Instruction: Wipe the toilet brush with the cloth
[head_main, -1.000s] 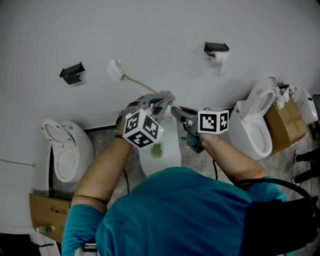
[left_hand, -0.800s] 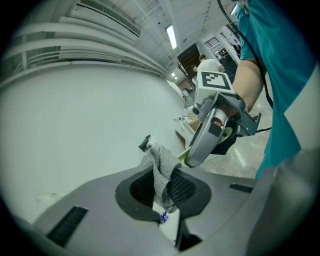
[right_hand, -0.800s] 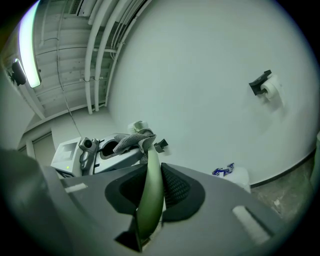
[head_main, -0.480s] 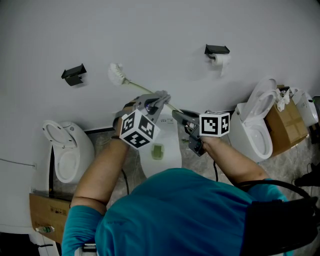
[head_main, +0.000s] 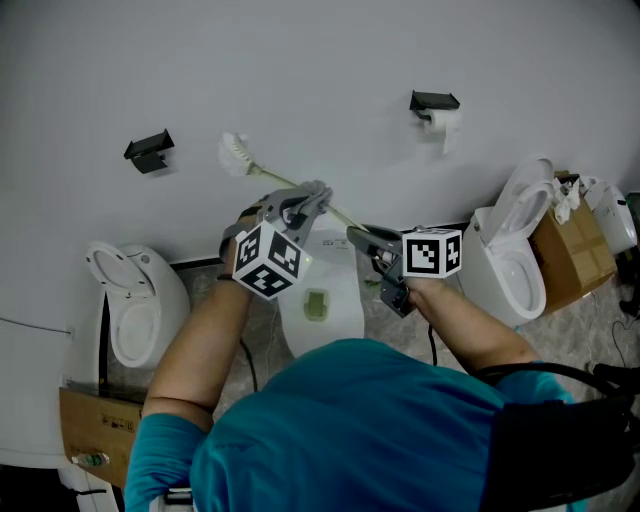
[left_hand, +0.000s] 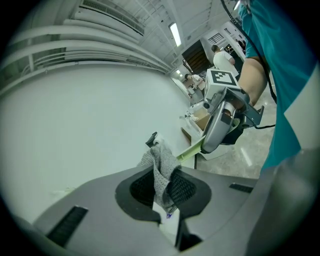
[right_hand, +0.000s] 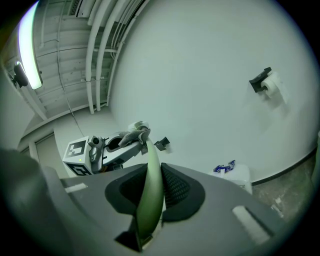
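Head view looks down — gripper views (close-up) share the toilet brush (left_hand: 188, 152).

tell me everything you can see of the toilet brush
The brush has a white bristle head and a long pale green handle, plastic by the look. It is held in the air, slanted, head toward the wall. The right gripper is shut on the handle's near end; the cloth in the left gripper touches the handle partway along.
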